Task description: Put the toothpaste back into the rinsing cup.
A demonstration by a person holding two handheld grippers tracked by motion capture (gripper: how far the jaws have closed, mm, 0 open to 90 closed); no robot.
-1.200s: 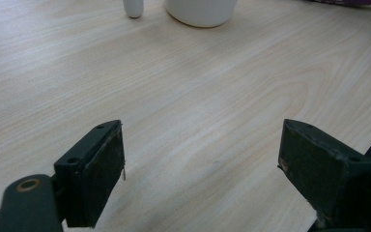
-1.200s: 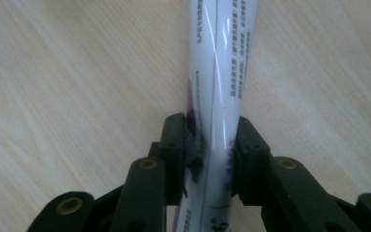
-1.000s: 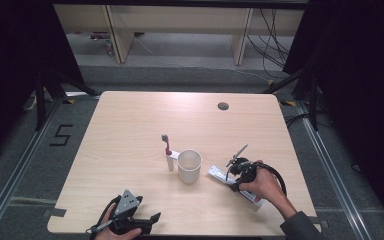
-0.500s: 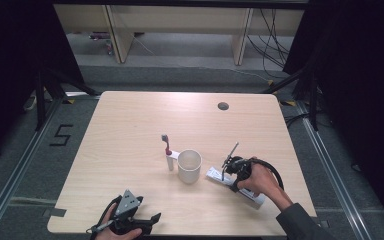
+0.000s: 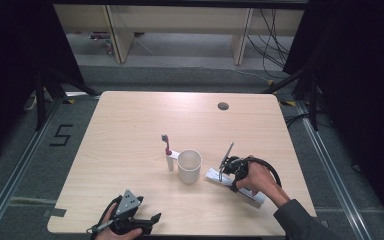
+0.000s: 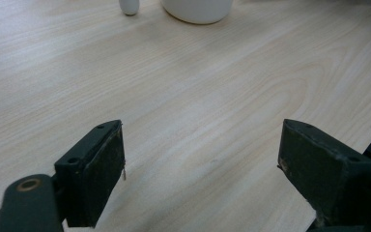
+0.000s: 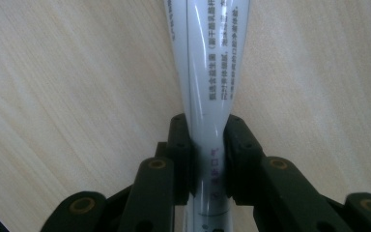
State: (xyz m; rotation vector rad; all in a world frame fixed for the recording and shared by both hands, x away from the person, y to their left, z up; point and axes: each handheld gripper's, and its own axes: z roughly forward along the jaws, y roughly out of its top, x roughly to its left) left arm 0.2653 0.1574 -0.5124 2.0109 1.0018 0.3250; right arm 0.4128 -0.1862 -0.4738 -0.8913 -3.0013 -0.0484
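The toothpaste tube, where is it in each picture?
High view: toothpaste tube lies right of the white cup, under the right gripper.
Left gripper view: not in it; the cup is at top.
Right gripper view: tube centre, pinched.
Shared landmark: table.

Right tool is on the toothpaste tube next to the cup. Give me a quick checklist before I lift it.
1. Right tool shut on the toothpaste tube: ok, both jaws press its sides.
2. Grip centred along the tube: cannot tell.
3. Cup upright, mouth open: ok.
4. Toothbrush standing beside the cup, apart from the tube: ok.
5. Left tool open, holding nothing, at the table's near edge: ok.
6. Tube cap closed: cannot tell.
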